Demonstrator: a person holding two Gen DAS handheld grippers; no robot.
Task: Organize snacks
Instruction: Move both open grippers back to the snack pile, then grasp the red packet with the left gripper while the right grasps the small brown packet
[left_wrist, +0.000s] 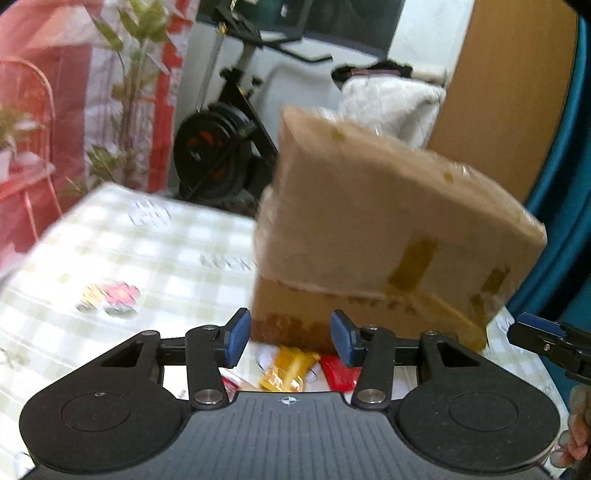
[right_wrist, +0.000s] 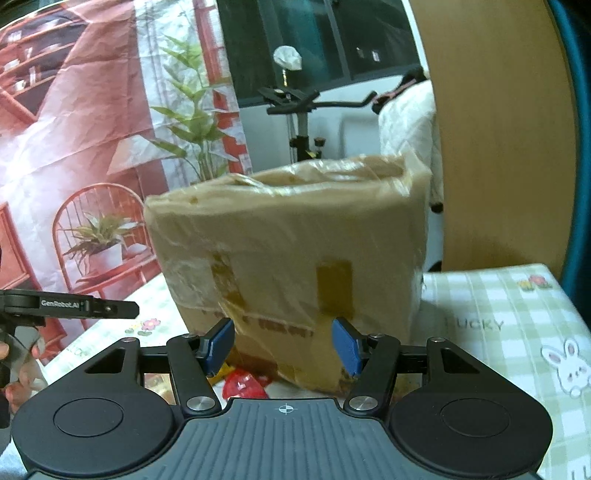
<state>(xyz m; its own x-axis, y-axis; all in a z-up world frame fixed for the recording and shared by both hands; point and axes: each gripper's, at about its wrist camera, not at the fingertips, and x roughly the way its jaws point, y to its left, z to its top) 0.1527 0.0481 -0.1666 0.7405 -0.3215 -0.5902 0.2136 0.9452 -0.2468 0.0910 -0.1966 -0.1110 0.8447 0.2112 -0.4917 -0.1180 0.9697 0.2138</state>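
A taped brown cardboard box (left_wrist: 384, 229) stands on the checked tablecloth (left_wrist: 122, 251), and it also fills the right wrist view (right_wrist: 291, 258). Snack packets lie at its near foot: a yellow packet (left_wrist: 286, 371) and a red packet (left_wrist: 340, 373), with the red packet (right_wrist: 242, 384) also in the right wrist view. My left gripper (left_wrist: 290, 341) is open and empty just in front of the box, above the packets. My right gripper (right_wrist: 282, 345) is open and empty, close to the box's near face. Each gripper shows at the edge of the other's view.
An exercise bike (left_wrist: 221, 147) stands behind the table. A wooden panel (right_wrist: 498, 129) and a teal edge (right_wrist: 580, 147) rise at the right. A printed backdrop (right_wrist: 74, 129) hangs at the left. The tablecloth (right_wrist: 498, 325) reaches the table's right edge.
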